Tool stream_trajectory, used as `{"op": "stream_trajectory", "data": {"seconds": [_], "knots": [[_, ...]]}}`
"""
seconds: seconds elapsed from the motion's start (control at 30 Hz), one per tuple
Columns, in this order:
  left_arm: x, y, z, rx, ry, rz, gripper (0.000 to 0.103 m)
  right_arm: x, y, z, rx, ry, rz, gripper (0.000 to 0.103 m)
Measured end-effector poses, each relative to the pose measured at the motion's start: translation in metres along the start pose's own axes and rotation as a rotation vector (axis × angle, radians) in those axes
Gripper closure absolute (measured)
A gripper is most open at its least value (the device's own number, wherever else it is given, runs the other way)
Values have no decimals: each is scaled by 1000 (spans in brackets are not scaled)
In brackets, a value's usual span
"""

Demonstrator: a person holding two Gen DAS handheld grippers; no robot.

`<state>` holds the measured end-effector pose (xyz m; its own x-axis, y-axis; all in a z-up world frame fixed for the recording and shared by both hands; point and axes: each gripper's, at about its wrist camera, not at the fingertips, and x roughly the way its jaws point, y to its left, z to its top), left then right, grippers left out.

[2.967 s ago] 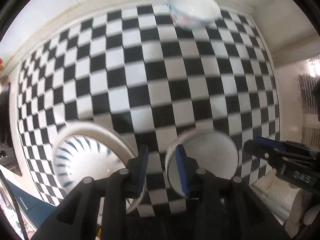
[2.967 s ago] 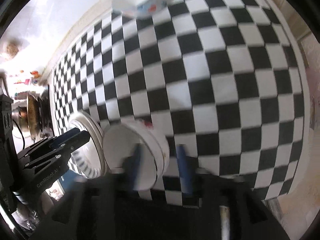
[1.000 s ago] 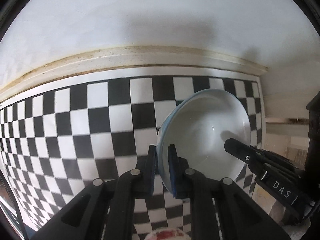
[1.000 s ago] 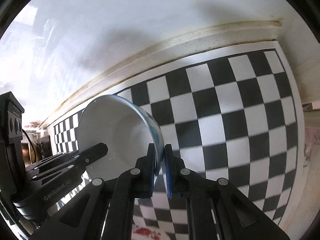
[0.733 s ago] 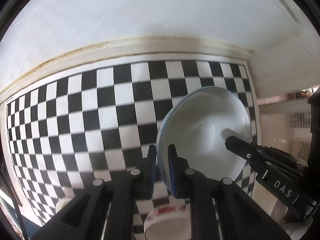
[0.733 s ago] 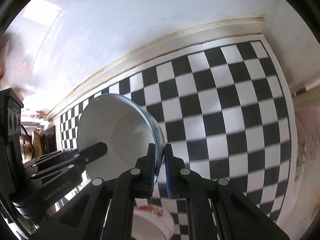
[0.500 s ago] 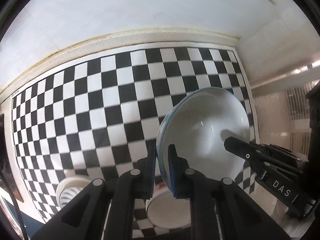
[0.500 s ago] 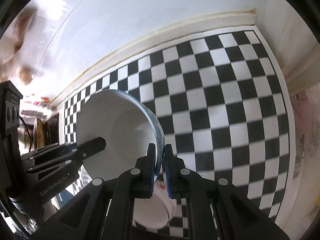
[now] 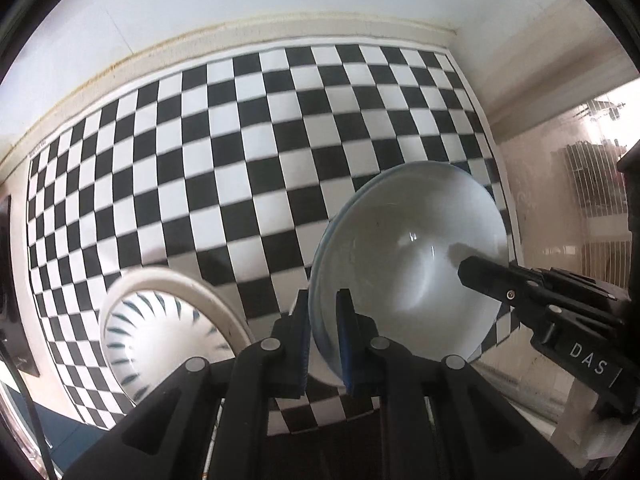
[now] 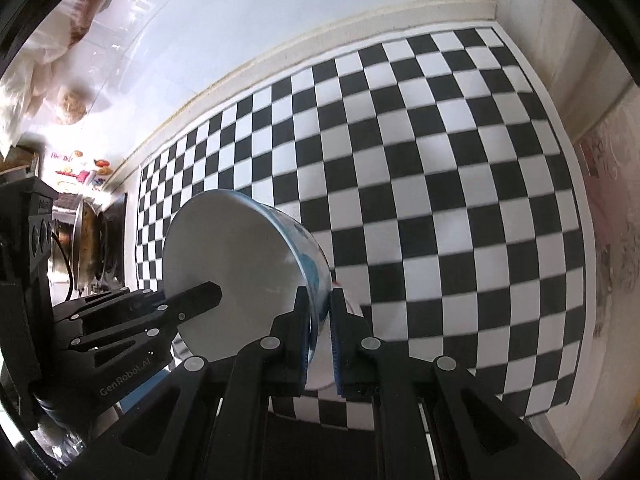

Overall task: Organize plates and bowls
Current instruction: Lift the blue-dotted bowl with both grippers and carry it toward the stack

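Observation:
One white bowl with a blue outer pattern [image 9: 408, 264] hangs tilted above the checkered mat [image 9: 240, 140], held by both grippers. My left gripper [image 9: 323, 312] is shut on its left rim. My right gripper [image 10: 320, 308] is shut on the opposite rim of the bowl [image 10: 232, 264]. Each view shows the other gripper's tip at the far rim: the right gripper [image 9: 464, 271] and the left gripper [image 10: 216, 290]. A white dish with blue dashes [image 9: 160, 328] sits on the mat at the lower left. Directly under the held bowl a smaller white bowl [image 10: 354, 310] peeks out, mostly hidden.
The mat [image 10: 440, 200] ends at a white wall with a cream ledge [image 9: 280, 28] at the back. A dark pan on a stove [image 10: 86, 240] stands beyond the mat's left edge. A pale counter [image 9: 560, 208] runs along the right side.
Both grippers have carried the bowl back from the wall and a little higher. The blue-dashed dish has come into view, and the small bowl now lies under the held one.

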<state>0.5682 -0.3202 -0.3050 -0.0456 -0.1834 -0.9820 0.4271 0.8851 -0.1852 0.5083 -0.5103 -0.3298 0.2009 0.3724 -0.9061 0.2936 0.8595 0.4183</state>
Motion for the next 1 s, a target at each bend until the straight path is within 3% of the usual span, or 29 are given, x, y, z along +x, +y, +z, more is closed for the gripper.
{"op": "stream_trajectory", "data": {"seconds": [0.4,1.0], "knots": [[37,8,-35,-27,109,16,93,40,-10,-31,8,102,-7,93],[67,4,-37,-32,157,55,93,69,-8,-28,-4,155,-43,93]]}}
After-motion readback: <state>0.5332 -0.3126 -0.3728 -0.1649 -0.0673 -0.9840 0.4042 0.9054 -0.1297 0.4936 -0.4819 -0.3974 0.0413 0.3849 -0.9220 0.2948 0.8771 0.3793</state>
